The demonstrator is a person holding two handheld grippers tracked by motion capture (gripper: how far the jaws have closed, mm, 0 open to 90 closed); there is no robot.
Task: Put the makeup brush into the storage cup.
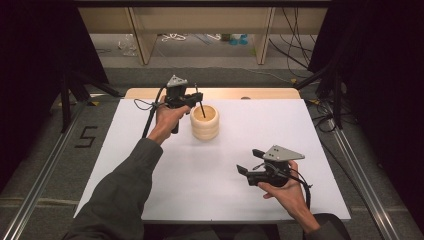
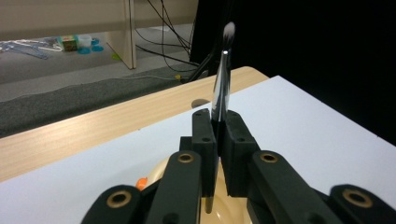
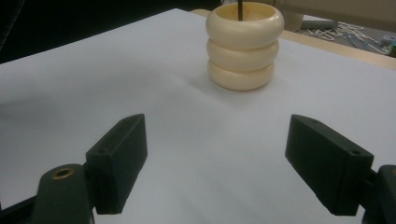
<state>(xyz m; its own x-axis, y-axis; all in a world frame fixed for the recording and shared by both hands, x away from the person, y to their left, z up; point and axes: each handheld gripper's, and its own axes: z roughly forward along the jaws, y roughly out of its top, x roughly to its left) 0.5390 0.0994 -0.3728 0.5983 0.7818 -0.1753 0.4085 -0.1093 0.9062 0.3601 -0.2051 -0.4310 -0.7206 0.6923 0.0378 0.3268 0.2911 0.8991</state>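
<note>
The white worktop carries one cream holder, a pot built like three stacked rings, standing upright toward the far side, left of centre. The left gripper hovers just above and beside its rim, jaws clamped tight on a slim brush, whose lower end dips into the pot's mouth. The right gripper rests low near the front right of the worktop, well apart from the pot, jaws spread wide with nothing between them.

The step in hand looks like lowering the brush into the holder. The next move likely calls for easing the shaft down until its end meets the bottom, keeping it clear of the rim, and only then loosening the jaws so the brush can lean against the wall.

The left gripper view gives what the high view cannot: the brush has a shiny metal ferrule and a pale bristle tuft pointing up, pinched upright between the two black pads, with the cream rim just below. The right gripper view shows the holder from the side, its three bulging rings, and a dark shaft entering its mouth.
</note>
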